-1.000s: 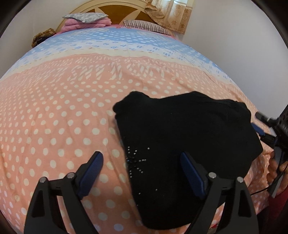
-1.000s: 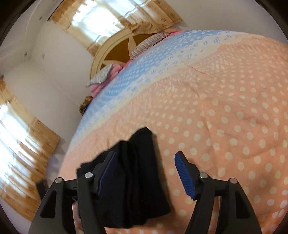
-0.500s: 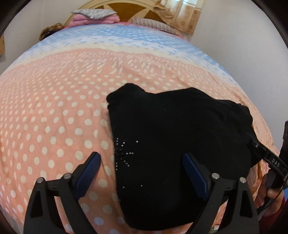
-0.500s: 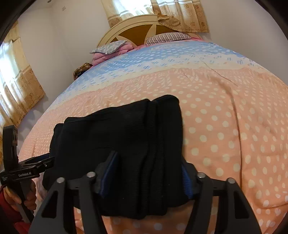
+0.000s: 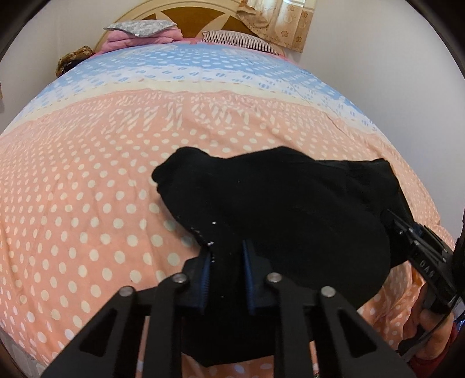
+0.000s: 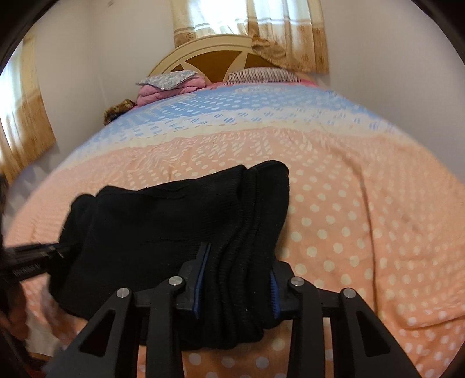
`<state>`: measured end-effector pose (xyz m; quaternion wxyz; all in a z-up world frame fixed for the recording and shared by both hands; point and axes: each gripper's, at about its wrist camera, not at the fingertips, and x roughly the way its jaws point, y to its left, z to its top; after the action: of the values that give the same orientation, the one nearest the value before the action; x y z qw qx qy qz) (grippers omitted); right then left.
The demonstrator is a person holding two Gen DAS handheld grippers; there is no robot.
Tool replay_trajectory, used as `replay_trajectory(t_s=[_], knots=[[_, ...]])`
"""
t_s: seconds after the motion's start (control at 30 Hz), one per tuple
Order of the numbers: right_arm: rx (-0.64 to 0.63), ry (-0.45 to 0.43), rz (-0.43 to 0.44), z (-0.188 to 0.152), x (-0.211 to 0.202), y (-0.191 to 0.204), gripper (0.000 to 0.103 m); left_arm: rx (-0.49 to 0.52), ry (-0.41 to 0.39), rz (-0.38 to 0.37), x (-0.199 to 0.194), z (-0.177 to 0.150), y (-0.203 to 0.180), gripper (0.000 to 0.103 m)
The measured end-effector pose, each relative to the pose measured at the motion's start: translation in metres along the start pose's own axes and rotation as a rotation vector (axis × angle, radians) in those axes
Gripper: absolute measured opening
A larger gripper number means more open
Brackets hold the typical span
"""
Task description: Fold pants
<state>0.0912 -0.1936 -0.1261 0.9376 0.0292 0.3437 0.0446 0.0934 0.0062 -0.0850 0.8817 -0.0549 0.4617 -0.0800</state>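
Black folded pants lie on the dotted peach bedspread near its front edge. My left gripper is closing, and its blue pads pinch the near left edge of the fabric, beside small sparkly studs. In the right wrist view the pants show ribbed folded layers at their right end. My right gripper is closing too, with that thick ribbed bundle pressed between its pads. The right gripper's fingers also show at the pants' right end in the left wrist view, with a hand below them.
Pillows and a folded pink blanket sit by the wooden headboard at the far end. Curtains hang at the left wall. The bed's front edge runs just below both grippers.
Both grippers went from wide open to closed on the pants' near edge. The right gripper rolled level and shifted onto the ribbed right end. A little of the left edge has lifted.
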Motion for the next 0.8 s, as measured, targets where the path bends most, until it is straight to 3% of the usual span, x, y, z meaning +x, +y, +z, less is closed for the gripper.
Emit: replay_trajectory(t_s=[0.13, 0.23, 0.3, 0.4, 0.47, 0.53, 0.6, 0.7, 0.8], knots=[[-0.018, -0.012, -0.049, 0.001, -0.002, 0.007, 0.034, 0.026, -0.012, 0.026, -0.002, -0.002, -0.004, 0.018], [-0.024, -0.017, -0.059, 0.001, -0.005, 0.009, 0.033, -0.02, 0.003, -0.008, 0.0, -0.002, 0.006, 0.026], [-0.016, -0.019, -0.055, 0.002, -0.007, 0.009, 0.032, -0.081, 0.012, -0.057, 0.002, -0.003, 0.017, 0.043], [-0.02, -0.038, -0.055, 0.001, -0.014, 0.009, 0.031, -0.192, 0.046, -0.125, 0.009, -0.006, 0.038, 0.06], [-0.048, -0.052, -0.071, -0.001, -0.017, 0.013, 0.031, -0.264, 0.051, -0.182, 0.011, -0.009, 0.047, 0.06], [-0.064, -0.056, -0.085, -0.003, -0.017, 0.015, 0.031, -0.251, 0.049, -0.195, 0.01, -0.008, 0.044, 0.058], [-0.046, -0.053, -0.078, -0.003, -0.015, 0.012, 0.031, -0.186, 0.04, -0.172, 0.009, -0.008, 0.032, 0.038], [-0.005, -0.045, -0.057, -0.005, -0.012, 0.006, 0.031, -0.087, 0.012, -0.107, 0.006, -0.007, 0.013, 0.03], [0.025, -0.041, -0.044, -0.006, -0.009, 0.002, 0.031, -0.1, 0.021, -0.109, 0.007, -0.003, 0.015, 0.025]])
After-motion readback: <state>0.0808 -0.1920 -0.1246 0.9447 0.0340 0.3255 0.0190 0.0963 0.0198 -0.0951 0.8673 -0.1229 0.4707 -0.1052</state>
